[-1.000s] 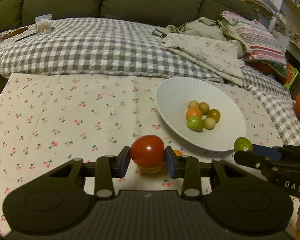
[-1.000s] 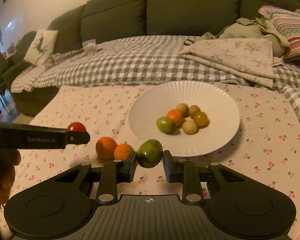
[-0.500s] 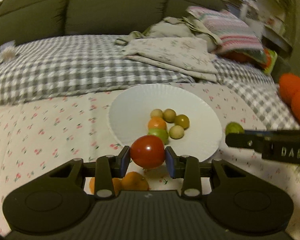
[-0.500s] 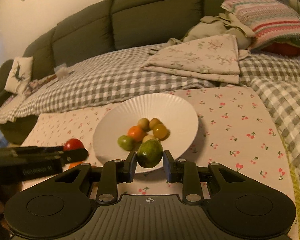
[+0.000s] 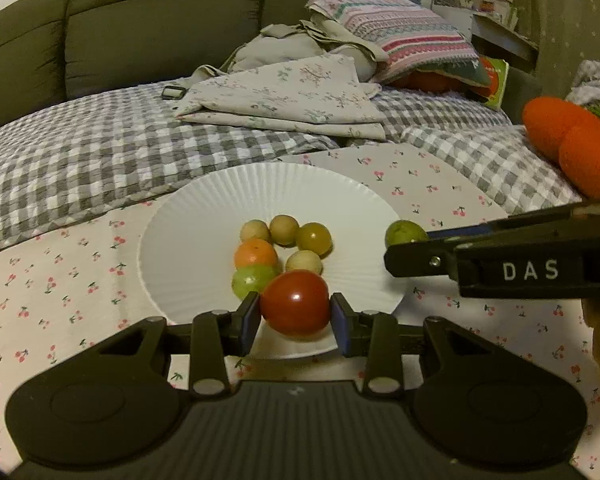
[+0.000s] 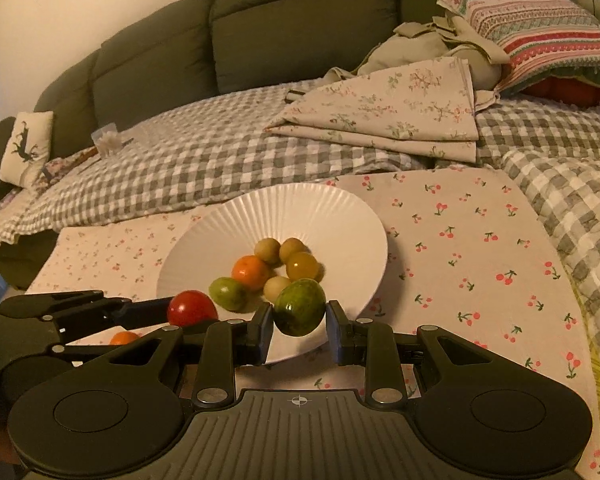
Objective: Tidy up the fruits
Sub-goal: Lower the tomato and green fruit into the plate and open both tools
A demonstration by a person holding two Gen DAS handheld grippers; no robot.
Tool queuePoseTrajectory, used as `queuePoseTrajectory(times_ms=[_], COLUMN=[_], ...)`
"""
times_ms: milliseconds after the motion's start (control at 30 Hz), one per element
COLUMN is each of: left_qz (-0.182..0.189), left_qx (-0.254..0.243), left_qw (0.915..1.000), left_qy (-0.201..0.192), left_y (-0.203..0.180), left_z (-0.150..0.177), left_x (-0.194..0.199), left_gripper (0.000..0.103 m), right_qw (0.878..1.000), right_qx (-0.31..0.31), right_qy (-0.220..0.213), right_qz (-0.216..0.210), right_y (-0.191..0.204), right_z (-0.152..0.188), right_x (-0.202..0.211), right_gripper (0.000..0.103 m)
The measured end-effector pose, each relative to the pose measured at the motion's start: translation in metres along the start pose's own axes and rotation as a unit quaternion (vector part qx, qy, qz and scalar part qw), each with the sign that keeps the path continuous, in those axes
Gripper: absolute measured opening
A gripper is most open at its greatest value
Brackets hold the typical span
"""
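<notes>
My left gripper (image 5: 295,318) is shut on a red tomato (image 5: 294,307) and holds it over the near rim of the white fluted plate (image 5: 204,232). My right gripper (image 6: 299,326) is shut on a green fruit (image 6: 300,306) and holds it over the plate's (image 6: 339,216) near right rim. The plate holds several small fruits: an orange one (image 5: 256,253), a green one (image 5: 251,278) and yellowish ones (image 5: 313,237). In the left wrist view the right gripper comes in from the right with the green fruit (image 5: 403,233). In the right wrist view the red tomato (image 6: 192,307) shows at left.
The plate lies on a cherry-print cloth (image 5: 60,280) over a checked blanket (image 5: 80,152). Folded floral linen (image 5: 292,96) and a striped pillow (image 5: 399,36) lie behind. An orange fruit (image 6: 124,337) lies on the cloth near the left gripper. Orange plush shapes (image 5: 571,140) sit at right.
Both grippers have moved forward over the plate with their fruits, the left one swinging right. The loose oranges on the cloth have dropped out of the left wrist view.
</notes>
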State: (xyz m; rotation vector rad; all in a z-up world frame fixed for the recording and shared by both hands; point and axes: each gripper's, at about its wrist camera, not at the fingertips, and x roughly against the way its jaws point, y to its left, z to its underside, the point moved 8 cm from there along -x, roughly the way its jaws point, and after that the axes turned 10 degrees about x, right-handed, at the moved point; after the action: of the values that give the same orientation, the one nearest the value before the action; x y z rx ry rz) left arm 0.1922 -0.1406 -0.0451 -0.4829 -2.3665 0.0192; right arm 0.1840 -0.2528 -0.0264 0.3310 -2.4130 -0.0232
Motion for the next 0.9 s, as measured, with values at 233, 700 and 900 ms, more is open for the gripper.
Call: queuePoseTrajectory(times_ms=[233, 700, 900], left_qz=[0.003, 0.007, 0.007], left_qx=[0.003, 0.024, 0.056], left_qw=[1.0, 0.9996, 0.9983], left_qy=[0.006, -0.014, -0.017], left_y=[0.002, 0.008, 0.023], left_z=[0.0, -0.008, -0.011], left_x=[-0.012, 0.0, 0.012], left_gripper=[0.037, 0.056, 0.056], right_qw=[1.0, 1.0, 0.999], right_qx=[0.009, -0.017, -0.042], right_qy=[0.002, 0.009, -0.006], right_qz=[-0.001, -0.008, -0.001], right_y=[-0.001, -0.007, -0.02], right_z=[-0.002, 0.0, -0.006], right_x=[-0.009, -0.019, -0.006], right_gripper=[0.027, 0.03, 0.03])
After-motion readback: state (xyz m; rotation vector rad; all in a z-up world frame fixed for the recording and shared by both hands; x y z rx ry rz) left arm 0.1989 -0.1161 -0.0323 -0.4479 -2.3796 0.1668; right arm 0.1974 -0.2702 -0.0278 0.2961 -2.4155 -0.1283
